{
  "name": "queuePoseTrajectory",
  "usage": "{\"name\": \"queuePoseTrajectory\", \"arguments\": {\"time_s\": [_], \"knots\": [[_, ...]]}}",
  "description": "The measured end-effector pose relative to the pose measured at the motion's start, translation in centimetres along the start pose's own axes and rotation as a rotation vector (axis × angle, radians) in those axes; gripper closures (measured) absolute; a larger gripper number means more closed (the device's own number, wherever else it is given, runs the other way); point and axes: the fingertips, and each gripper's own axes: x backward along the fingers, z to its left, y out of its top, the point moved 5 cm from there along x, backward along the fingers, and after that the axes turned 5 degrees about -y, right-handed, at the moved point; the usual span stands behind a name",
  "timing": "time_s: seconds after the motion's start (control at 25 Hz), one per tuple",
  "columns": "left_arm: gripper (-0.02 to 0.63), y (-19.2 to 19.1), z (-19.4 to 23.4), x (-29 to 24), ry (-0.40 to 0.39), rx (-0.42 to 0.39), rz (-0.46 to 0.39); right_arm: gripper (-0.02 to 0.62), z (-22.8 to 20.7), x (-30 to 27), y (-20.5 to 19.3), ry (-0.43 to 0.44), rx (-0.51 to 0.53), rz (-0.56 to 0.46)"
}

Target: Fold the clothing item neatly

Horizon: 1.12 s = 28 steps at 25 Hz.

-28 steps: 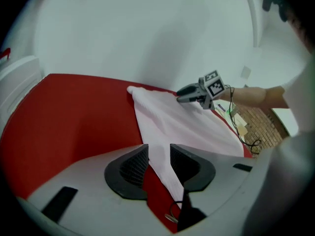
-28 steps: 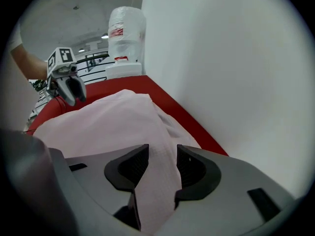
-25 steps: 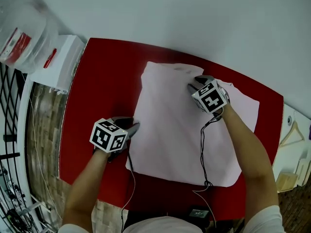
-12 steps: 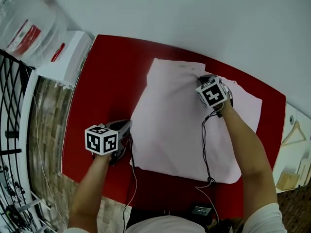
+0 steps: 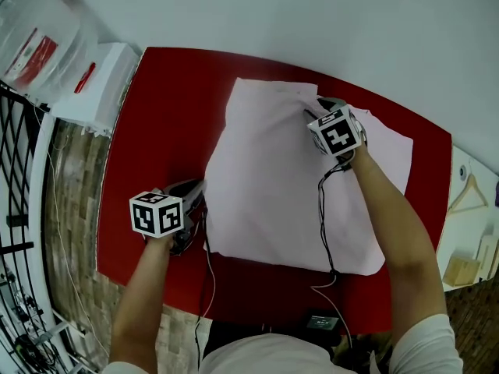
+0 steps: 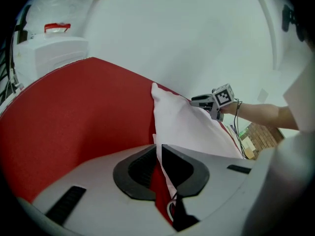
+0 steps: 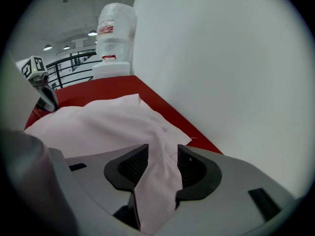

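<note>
Pink garment (image 5: 273, 185) between both grippers' fingers (image 6: 138, 173) (image 7: 197, 168)

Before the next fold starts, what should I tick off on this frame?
1. Left gripper shut on the pale pink cloth garment's left edge: ok.
2. Right gripper shut on fabric at the garment's far edge: ok.
3. Garment wholly on the red table: ok.
4. Black cable clear of the garment: not ok, it lies across it.
5. Right sleeve folded in: not ok, it lies spread out.
6. Single layer in each grip: cannot tell.
</note>
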Motion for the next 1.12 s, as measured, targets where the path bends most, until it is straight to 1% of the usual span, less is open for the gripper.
{"name": "queuePoseTrajectory", "arguments": {"time_s": [0.04, 0.16, 0.24, 0.4, 0.56, 0.68, 0.8, 0.92, 1.04, 1.12], "knots": [[0.593, -0.1, -0.2, 0.3, -0.006, -0.006, -0.001, 0.43, -0.1, 0.9, 0.1, 0.001, -0.003, -0.016], [0.532, -0.8, -1.1, 1.2, -0.034, -0.01, 0.006, 0.426, -0.3, 3.8, -0.7, 0.012, -0.021, -0.03], [0.512, -1.6, -1.7, 1.7, -0.047, -0.015, 0.018, 0.426, -0.2, 5.5, -2.0, 0.019, -0.033, -0.026], [0.505, -3.0, -2.3, 2.6, -0.058, -0.013, 0.031, 0.426, 0.6, 8.3, -5.5, 0.021, -0.051, 0.005], [0.505, -4.0, -3.0, 3.6, -0.07, -0.022, 0.047, 0.426, 1.6, 10.9, -9.1, 0.012, -0.092, 0.034], [0.505, -5.2, -3.5, 4.1, -0.077, -0.046, 0.086, 0.426, 2.8, 12.9, -11.8, 0.008, -0.117, 0.058], [0.505, -7.1, -4.1, 4.2, -0.078, -0.079, 0.15, 0.426, 4.4, 14.5, -13.5, 0.012, -0.126, 0.068], [0.505, -9.1, -4.7, 4.0, -0.07, -0.1, 0.2, 0.428, 6.7, 14.8, -12.9, 0.031, -0.13, 0.04], [0.505, -10.0, -5.3, 3.9, -0.065, -0.113, 0.228, 0.428, 9.3, 13.9, -10.2, 0.067, -0.12, -0.011], [0.505, -10.5, -5.7, 3.9, -0.066, -0.135, 0.287, 0.428, 11.1, 12.7, -8.0, 0.095, -0.104, -0.045]]}}
